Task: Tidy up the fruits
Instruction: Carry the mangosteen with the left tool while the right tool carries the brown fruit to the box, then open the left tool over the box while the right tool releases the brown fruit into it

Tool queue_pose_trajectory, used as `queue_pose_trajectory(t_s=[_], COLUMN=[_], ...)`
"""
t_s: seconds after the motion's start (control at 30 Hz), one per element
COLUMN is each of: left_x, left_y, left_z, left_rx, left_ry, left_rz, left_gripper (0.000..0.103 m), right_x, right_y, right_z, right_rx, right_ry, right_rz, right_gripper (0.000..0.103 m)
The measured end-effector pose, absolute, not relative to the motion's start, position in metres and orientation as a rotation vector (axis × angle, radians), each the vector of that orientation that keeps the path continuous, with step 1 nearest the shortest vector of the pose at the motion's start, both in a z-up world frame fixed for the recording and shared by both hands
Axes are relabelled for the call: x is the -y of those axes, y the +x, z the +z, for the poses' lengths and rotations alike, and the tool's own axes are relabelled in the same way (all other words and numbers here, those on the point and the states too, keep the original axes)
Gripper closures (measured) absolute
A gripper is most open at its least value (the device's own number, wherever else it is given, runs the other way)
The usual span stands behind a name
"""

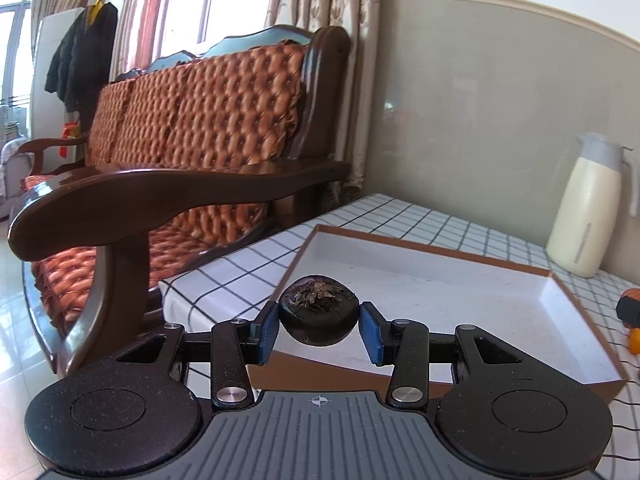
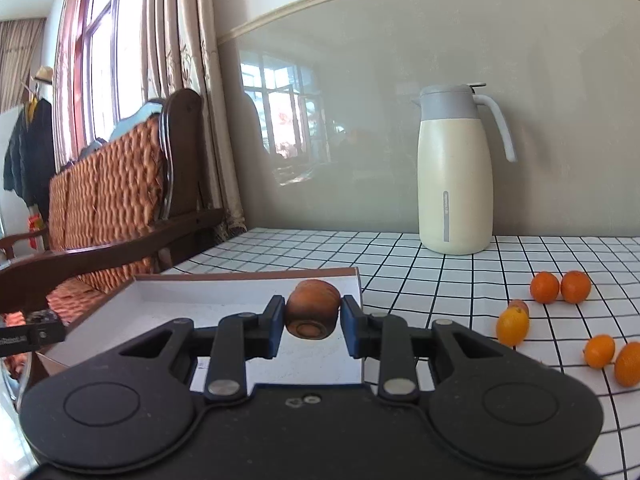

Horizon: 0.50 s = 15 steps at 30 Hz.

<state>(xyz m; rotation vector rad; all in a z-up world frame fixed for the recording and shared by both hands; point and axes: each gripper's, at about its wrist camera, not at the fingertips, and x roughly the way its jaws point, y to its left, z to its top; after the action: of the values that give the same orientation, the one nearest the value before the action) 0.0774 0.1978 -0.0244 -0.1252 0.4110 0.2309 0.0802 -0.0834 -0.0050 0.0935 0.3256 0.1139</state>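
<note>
Left wrist: dark fruit (image 1: 318,312) in gripper (image 1: 318,322)

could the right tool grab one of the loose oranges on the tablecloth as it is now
Probably not yet: the right tool is shut on a brown fruit, though nothing blocks the way to the oranges.

The left tongs (image 1: 319,322) are matt black plastic with blue rubbery pads and bright metal pivot pins, clamping a dark, dull, wrinkled fruit (image 1: 318,312) stuffed with dry leafy bits. The right tongs (image 2: 313,320) hold a brown fruit (image 2: 313,312), smooth and faintly ridged, perhaps dried. The tray (image 1: 440,292) looks like cardboard, matt white inside. At its 1 o'clock stands a satin cream jug (image 2: 456,184). The oranges (image 2: 545,287) shine.
</note>
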Motion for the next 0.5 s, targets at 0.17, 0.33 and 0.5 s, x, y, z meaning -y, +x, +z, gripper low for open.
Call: queue_pose_trajectory(t_s=[0.17,0.33,0.5], left_x=[-0.204,-0.200,-0.198], left_y=[0.087,0.091,0.097], left_z=[-0.029,-0.033,-0.031], left_rx=[-0.444,-0.460,-0.470], left_ry=[-0.138,-0.129,-0.132], left_rz=[0.249,0.252,0.269], left_gripper=[0.059,0.059,0.058], right_x=[0.083,0.078,0.079], right_y=[0.090,0.096,0.098], right_z=[-0.016,-0.019,-0.016], right_rx=[-0.389,-0.417,-0.413], right_ry=[0.110,0.100,0.100], right_rz=[0.097,0.106,0.096], right_gripper=[0.081,0.080,0.072])
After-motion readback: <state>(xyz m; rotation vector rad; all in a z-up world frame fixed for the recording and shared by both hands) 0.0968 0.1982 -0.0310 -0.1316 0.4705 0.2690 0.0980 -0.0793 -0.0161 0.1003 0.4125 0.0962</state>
